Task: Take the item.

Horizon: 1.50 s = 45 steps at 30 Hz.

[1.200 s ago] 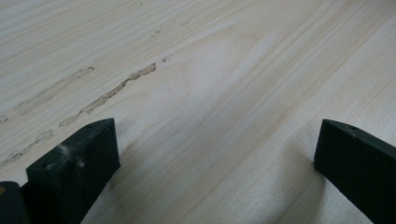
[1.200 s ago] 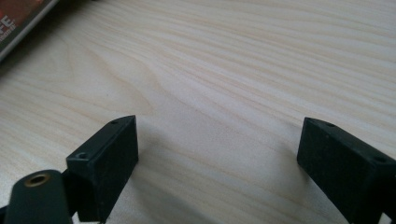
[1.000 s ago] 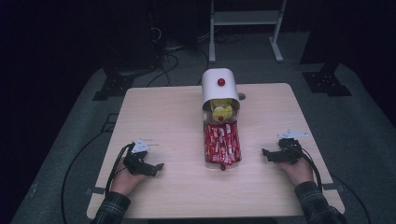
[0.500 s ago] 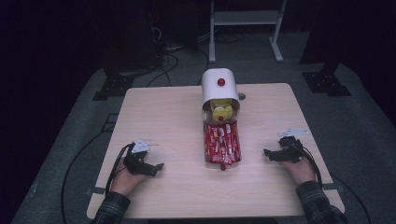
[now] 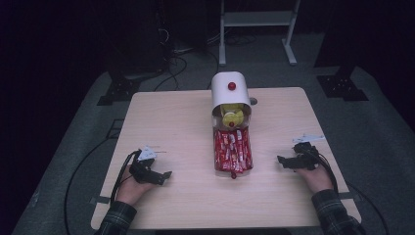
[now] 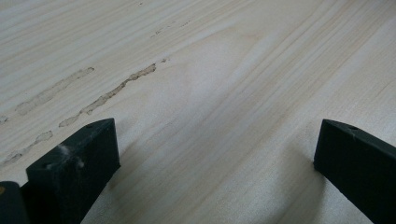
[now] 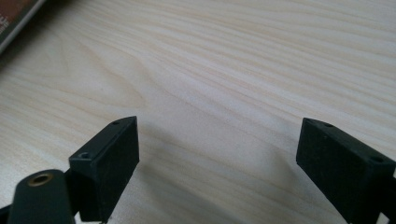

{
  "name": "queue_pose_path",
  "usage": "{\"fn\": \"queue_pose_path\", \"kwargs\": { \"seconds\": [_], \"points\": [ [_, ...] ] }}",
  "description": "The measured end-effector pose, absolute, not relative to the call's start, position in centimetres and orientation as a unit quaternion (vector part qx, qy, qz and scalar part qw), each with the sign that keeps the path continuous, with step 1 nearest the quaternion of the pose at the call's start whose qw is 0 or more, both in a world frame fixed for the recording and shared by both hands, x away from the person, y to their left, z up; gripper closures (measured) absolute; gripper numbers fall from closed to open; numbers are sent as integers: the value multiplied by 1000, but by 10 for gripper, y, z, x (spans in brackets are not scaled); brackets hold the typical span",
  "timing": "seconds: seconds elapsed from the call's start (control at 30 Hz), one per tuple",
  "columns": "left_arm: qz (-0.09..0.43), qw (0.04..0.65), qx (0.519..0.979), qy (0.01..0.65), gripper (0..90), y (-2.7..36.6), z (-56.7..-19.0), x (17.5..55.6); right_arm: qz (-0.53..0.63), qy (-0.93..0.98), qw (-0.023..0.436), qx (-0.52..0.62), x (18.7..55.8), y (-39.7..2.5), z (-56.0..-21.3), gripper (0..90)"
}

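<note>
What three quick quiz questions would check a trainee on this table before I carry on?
1. True or false: the left gripper is shut on a red packet.
2. What lies in front of the white dispenser? A) red packets B) a cup C) a book
3. Fill in: the right gripper has its jaws ____.

Key: 1 false, both grippers are open over bare table; 2 A, the red packets; 3 open.

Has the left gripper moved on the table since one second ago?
No. In the high view the left gripper sits at the same spot relative to the table's near-left corner and the red packets.
</note>
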<state>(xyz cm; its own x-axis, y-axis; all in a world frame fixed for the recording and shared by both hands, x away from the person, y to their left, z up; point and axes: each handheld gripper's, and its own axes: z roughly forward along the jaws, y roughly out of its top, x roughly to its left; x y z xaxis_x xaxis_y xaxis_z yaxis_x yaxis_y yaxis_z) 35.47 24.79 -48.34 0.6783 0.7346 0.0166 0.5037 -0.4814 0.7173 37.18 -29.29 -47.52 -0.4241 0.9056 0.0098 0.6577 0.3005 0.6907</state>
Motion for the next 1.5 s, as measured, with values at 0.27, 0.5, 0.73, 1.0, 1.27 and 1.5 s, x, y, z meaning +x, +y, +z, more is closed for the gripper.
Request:
{"fn": "queue_pose_path", "kwargs": {
  "seconds": [0.27,0.5,0.73,1.0,1.27,1.5],
  "points": [
    [163,354,845,366,0,248,-483,355,323,782,193,497,370,-292,-472,123],
    [163,354,845,366,0,248,-483,355,330,781,189,495,368,-291,-469,123],
    [163,353,845,366,0,248,-483,355,334,780,194,492,367,-289,-462,123],
    [163,353,846,366,0,248,-483,355,341,778,197,490,365,-289,-456,123],
    [163,351,847,365,0,248,-483,355,350,775,199,487,363,-288,-450,123],
    [163,352,846,366,0,248,-483,355,357,774,202,483,362,-288,-446,123]
  ]
}}
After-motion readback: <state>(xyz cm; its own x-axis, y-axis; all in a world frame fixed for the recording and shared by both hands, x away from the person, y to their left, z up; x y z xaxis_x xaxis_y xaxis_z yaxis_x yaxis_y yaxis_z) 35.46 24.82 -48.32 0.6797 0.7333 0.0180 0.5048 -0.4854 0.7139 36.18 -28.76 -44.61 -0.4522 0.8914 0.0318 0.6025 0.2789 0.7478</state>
